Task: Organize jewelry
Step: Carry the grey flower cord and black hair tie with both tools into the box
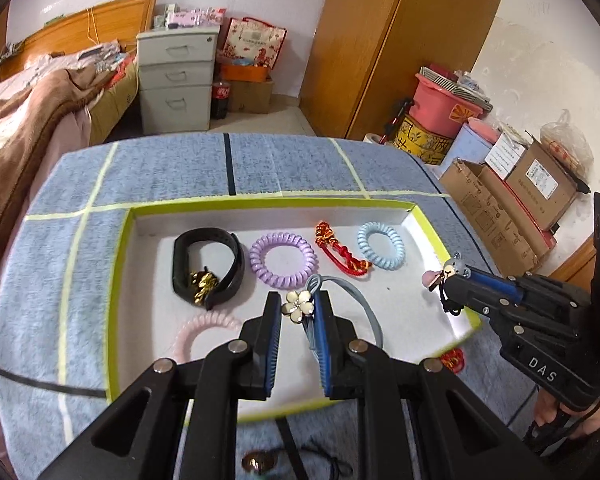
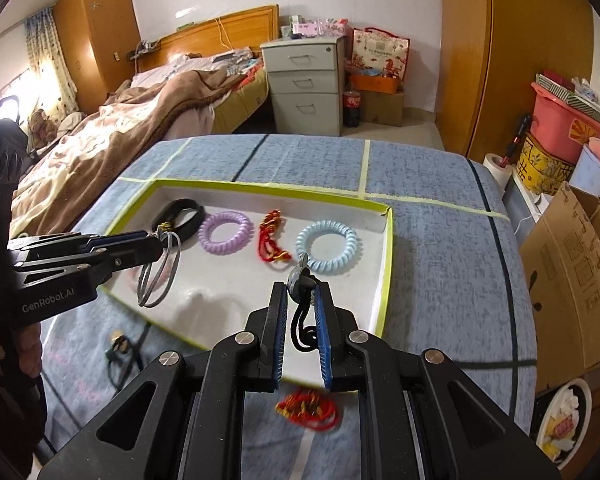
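- Pinching a grey hair tie with a cream flower charm [image 1: 297, 305], the left gripper [image 1: 297, 308] has its jaws nearly together on the charm end, and the tie's loops hang down from the tips over the tray [image 1: 420, 216] (in the right wrist view the loops dangle at the tray's left edge).
- The right gripper [image 2: 301, 294] is likewise closed almost fully, holding a small bear charm [image 2: 298, 276] by its black cord, which droops between the fingers; it sits above the tray's front right part, near the light blue coil tie [image 2: 326, 246].
- The tray is a shallow white box with a yellow-green rim, lying on a blue patterned cloth [image 1: 180, 168] marked with pale and dark tape lines.
- Along the tray's far side, left to right: a black wristband [image 1: 208, 264] with a gold piece inside its loop, a purple coil tie [image 1: 282, 260], a red and gold knotted cord [image 1: 340, 252], and the light blue coil tie.
- A pink coil tie [image 1: 204, 332] lies in the tray's near left area, partly hidden by the left gripper.
- Outside the tray, on the cloth near its front edge, lies another red cord [image 2: 308, 408]; a small gold and dark item [image 2: 118, 346] lies to the left, too blurred to name.
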`<move>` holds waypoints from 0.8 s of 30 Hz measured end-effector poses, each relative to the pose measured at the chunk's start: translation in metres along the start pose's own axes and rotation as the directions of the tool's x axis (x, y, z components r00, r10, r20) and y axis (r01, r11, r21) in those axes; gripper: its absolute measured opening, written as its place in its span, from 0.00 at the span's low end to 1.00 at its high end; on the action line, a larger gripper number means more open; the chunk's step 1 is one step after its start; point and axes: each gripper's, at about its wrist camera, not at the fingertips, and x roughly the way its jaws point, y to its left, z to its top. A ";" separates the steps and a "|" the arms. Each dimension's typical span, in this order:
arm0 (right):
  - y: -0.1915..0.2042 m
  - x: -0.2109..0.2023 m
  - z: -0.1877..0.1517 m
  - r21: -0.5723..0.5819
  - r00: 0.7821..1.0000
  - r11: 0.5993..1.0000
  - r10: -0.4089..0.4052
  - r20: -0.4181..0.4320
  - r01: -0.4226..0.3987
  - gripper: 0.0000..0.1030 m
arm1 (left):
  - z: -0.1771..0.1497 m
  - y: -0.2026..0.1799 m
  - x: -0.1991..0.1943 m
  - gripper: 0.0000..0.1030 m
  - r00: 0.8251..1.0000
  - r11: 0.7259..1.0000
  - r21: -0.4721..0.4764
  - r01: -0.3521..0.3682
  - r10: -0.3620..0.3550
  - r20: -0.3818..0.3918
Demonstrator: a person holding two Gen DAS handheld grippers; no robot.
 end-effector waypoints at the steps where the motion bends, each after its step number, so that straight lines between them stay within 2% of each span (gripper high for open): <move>1: -0.002 0.005 0.001 -0.003 1.000 1.000 -0.005 -0.008 0.005 0.14 | 0.001 0.001 0.005 0.17 1.000 1.000 -0.006 -0.001 0.001 -0.007; 13: -0.005 0.041 0.001 -0.028 0.996 1.000 -0.001 -0.085 -0.002 0.14 | 0.002 0.000 0.039 0.17 0.997 1.000 0.008 -0.025 0.025 -0.076; 24: -0.003 0.051 -0.001 -0.022 0.993 1.000 0.018 -0.121 -0.021 0.14 | 0.003 0.003 0.042 0.18 0.996 0.999 0.005 -0.032 0.033 -0.084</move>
